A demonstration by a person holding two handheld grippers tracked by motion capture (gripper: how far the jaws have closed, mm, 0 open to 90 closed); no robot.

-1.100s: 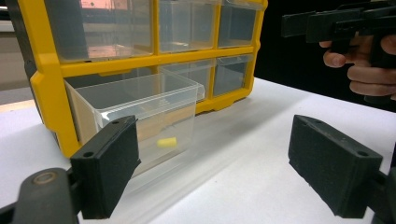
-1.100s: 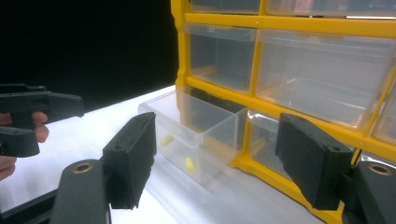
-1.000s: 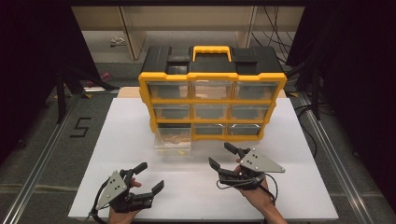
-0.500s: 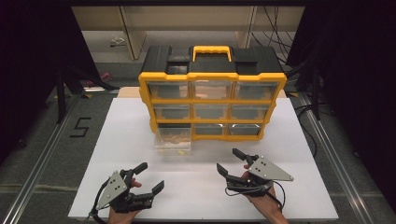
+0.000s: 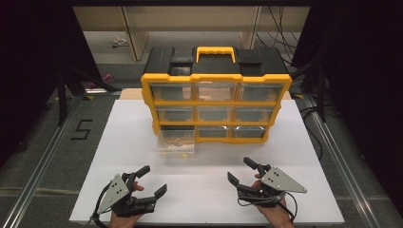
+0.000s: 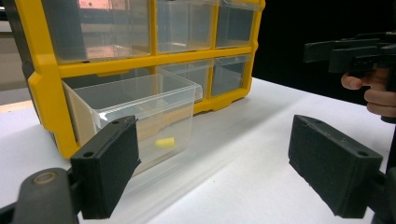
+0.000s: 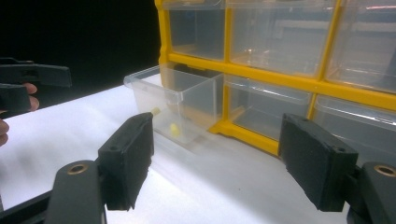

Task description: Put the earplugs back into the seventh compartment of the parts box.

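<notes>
On white matte worktop [image 5: 119, 142]: yellow 9-drawer cabinet [image 5: 216, 107], clear drawer [image 5: 177, 142] out, contents blurred; left tongs [image 5: 151, 182], right tongs [image 5: 241, 170] wide.

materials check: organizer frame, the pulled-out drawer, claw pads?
Organizer frame: looks like molded plastic, yellow, slightly glossy, with rounded edges and soft highlights; its top is black.
Pulled-out drawer: clear rigid plastic; a small yellow piece shows through its wall.
Claw pads: matte black blocks with no shine, probably plastic or hard rubber; each has a small hole on its top face.
</notes>
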